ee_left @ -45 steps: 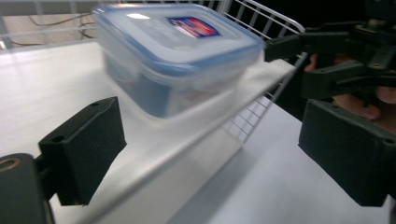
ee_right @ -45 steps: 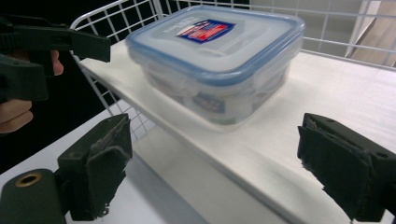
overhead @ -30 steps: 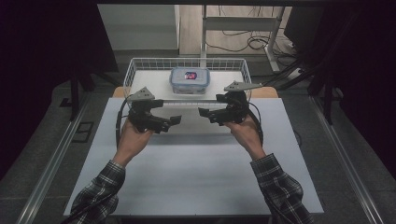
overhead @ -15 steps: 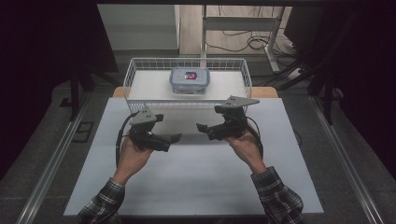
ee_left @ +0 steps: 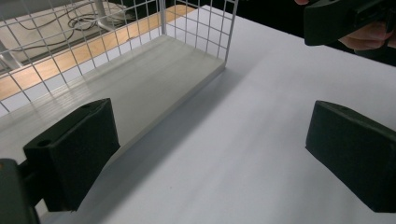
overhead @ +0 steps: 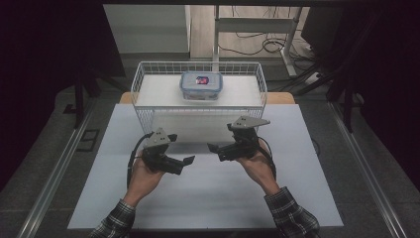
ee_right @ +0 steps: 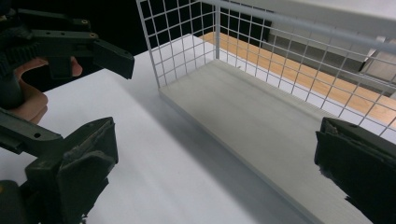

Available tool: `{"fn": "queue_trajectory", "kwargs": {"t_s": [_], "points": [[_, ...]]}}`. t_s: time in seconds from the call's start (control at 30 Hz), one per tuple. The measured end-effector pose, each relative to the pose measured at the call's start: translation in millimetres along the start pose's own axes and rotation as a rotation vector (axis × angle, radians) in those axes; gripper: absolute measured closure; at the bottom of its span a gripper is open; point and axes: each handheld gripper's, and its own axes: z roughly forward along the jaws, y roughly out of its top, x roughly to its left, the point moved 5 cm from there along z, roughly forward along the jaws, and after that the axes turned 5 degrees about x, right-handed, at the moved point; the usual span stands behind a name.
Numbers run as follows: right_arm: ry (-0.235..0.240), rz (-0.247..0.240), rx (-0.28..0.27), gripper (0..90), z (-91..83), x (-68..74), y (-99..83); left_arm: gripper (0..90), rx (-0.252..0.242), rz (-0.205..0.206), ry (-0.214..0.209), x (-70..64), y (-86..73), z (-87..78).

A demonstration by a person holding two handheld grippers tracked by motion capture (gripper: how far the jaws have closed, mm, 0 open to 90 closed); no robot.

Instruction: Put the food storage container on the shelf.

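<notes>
Both hands are low over the white table (overhead: pixel 208 208) now, forearms in plaid sleeves (overhead: pixel 289 215) coming in from the near edge. The left gripper (overhead: pixel 188 161) sits in the left hand (overhead: pixel 143 176), tips aimed inward toward the middle. The right gripper (overhead: pixel 214 148) is held in the right hand (overhead: pixel 255 163), tips pointing back at the left one. The two sets of tips are near each other but apart, with bare table between them. Each gripper carries a grey three-cornered plate on top.

Jaws on the left one are spread wide in the left gripper view, nothing between them but table. Same story on the right in the right gripper view: jaws released, gap empty.

Up ahead stands a white wire basket (overhead: pixel 143 82), just beyond the grippers. Inside it, toward the back middle, rests a clear lidded box (overhead: pixel 200 87) with a blue rim. There is a red and dark label on its lid, too small to read.

The left gripper view picks up the basket's corner (ee_left: pixel 224 51) and pale floor close up, plus the right gripper (ee_left: pixel 345 18) at top right. The right gripper view catches the left gripper (ee_right: pixel 109 58) at upper left, with fingers (ee_right: pixel 28 102) behind it. The box appears from the high view.
</notes>
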Motion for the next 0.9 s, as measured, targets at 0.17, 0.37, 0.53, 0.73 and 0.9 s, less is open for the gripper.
{"fn": "queue_trajectory", "kwargs": {"t_s": [0.17,0.37,0.53,0.73,0.9], "points": [[-0.022,-0.028,0.01,0.0,-1.1,4.1,-12.3,2.2,0.011,-0.006,-0.01,-3.6,-8.9,0.9],[-0.021,-0.033,0.021,0.0,-4.4,7.6,-21.3,2.2,0.016,0.014,0.009,-8.9,-12.8,-4.5],[-0.021,-0.034,0.025,0.0,-8.7,11.5,-28.1,2.1,0.019,0.015,0.021,-11.7,-20.6,-10.0],[-0.019,-0.016,0.016,0.0,-12.5,18.5,-36.8,2.4,0.001,-0.013,0.008,-14.4,-29.2,-13.5],[-0.008,-0.017,0.014,0.0,-15.5,25.7,-46.0,2.4,-0.008,-0.017,0.017,-18.9,-33.6,-15.9]]}}
